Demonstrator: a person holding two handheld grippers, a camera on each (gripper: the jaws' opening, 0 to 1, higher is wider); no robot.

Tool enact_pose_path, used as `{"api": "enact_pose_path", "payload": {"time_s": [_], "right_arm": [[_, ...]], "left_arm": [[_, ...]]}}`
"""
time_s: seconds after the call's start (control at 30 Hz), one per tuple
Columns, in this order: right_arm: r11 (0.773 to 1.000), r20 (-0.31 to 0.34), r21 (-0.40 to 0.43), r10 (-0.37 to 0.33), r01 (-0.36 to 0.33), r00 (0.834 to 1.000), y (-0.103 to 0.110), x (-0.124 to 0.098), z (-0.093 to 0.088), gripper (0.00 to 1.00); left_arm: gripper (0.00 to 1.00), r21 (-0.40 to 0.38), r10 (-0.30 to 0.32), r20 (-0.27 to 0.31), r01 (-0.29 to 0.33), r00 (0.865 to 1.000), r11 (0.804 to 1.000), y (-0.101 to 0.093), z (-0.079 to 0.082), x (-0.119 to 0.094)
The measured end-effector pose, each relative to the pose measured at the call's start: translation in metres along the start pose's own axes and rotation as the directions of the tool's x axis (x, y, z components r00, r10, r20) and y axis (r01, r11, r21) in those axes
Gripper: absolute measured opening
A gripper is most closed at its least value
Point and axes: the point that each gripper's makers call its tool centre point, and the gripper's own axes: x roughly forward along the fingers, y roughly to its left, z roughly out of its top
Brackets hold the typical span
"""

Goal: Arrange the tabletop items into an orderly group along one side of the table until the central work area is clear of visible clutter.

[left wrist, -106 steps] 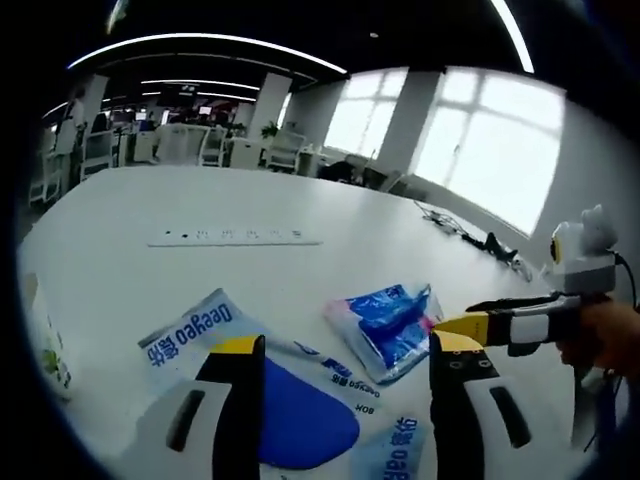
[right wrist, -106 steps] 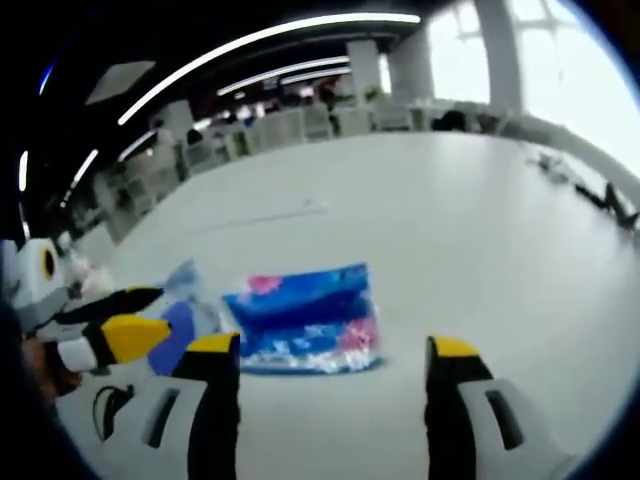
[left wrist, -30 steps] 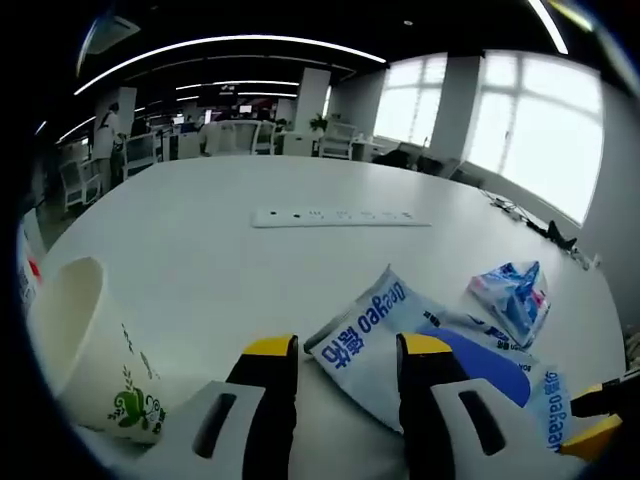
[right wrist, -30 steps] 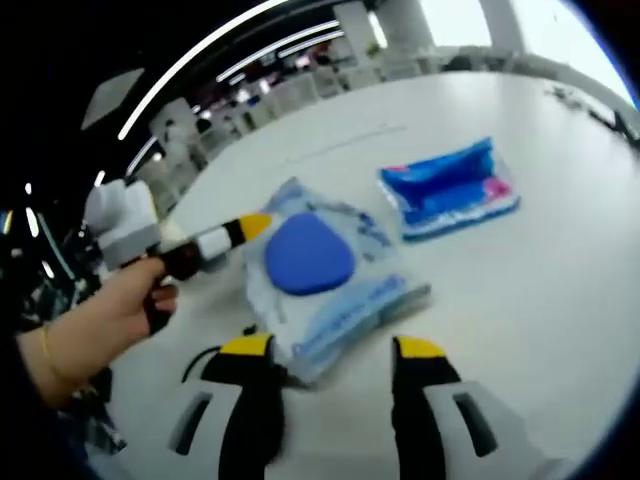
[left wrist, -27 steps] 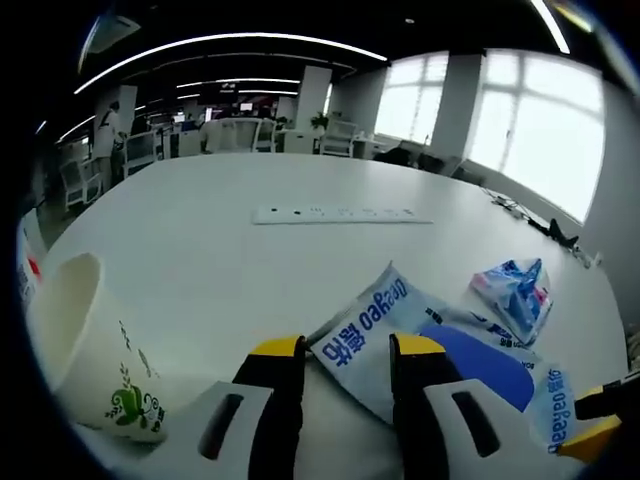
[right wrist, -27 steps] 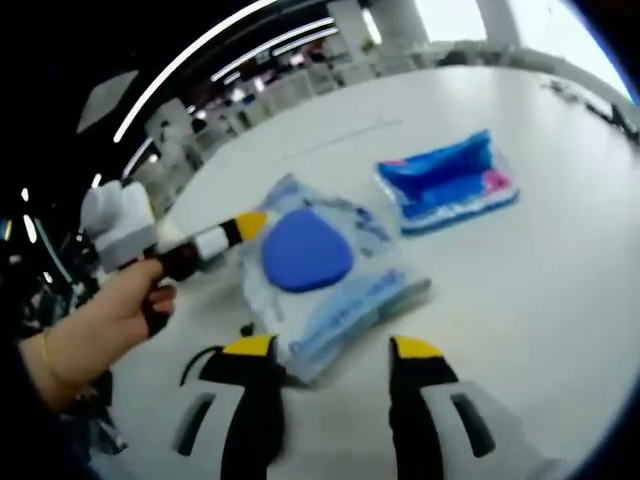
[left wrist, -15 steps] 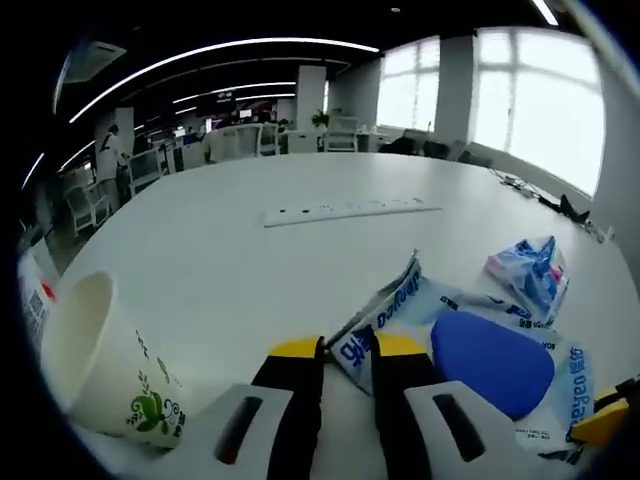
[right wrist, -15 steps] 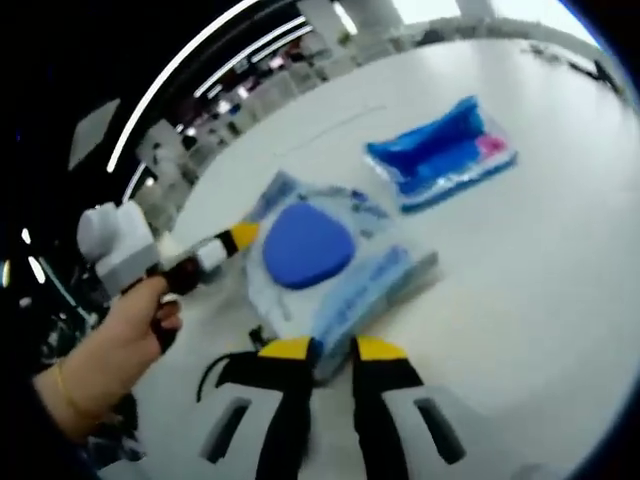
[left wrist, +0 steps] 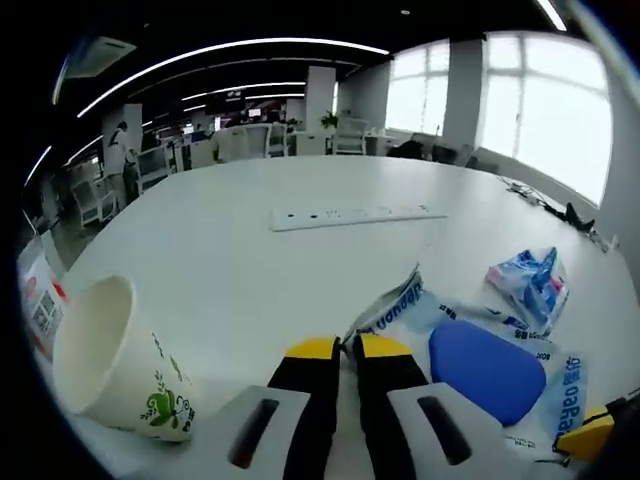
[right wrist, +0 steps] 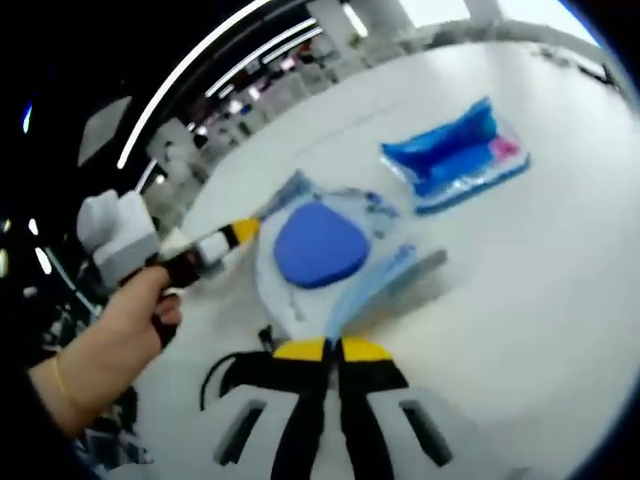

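Left gripper (left wrist: pixel 346 350) clamped on wipes pack (left wrist: pixel 470 365) corner at lower centre, "Deeyeo" upside down beside jaws, right gripper (right wrist: pixel 331 348) pinching its opposite edge, blue tissue packet (right wrist: pixel 458 152) upper right, paper cup (left wrist: pixel 110 358) lower left with green leaf print

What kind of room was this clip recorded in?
Most likely an open-plan office: a large white table with a built-in power strip, rows of desks and chairs behind it, long ceiling light strips and tall windows.

Bright window glare, fisheye-warped edges
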Motion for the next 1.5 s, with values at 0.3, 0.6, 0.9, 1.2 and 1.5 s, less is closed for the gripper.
{"api": "enact_pose_path", "payload": {"time_s": [0.3,0.6,0.9,1.2,1.5], "right_arm": [[0.999,0.002,-0.033,0.006,-0.006,1.0,0.0,-0.004,0.001,0.0],[0.998,-0.009,-0.056,0.025,-0.025,1.0,0.006,-0.013,-0.001,0.0],[0.995,-0.009,-0.098,0.025,-0.025,1.0,0.006,-0.024,0.002,0.0],[0.988,0.0,-0.155,0.008,-0.008,1.0,0.003,-0.029,0.007,0.0],[0.982,0.012,-0.187,0.008,-0.005,1.0,0.003,-0.034,0.018,0.0]], "left_arm": [[0.02,-0.024,-0.021,-0.008,0.021,1.0,0.999,0.004,0.0,-0.008],[0.01,-0.019,-0.034,-0.018,0.034,0.999,0.999,0.005,0.001,-0.022],[0.01,-0.022,-0.044,-0.006,0.044,0.999,0.999,0.001,0.005,-0.038],[0.0,-0.054,-0.063,0.025,0.064,0.998,0.996,0.002,0.006,-0.053],[0.0,-0.081,-0.062,0.056,0.066,0.997,0.995,0.002,0.015,-0.064]]}}
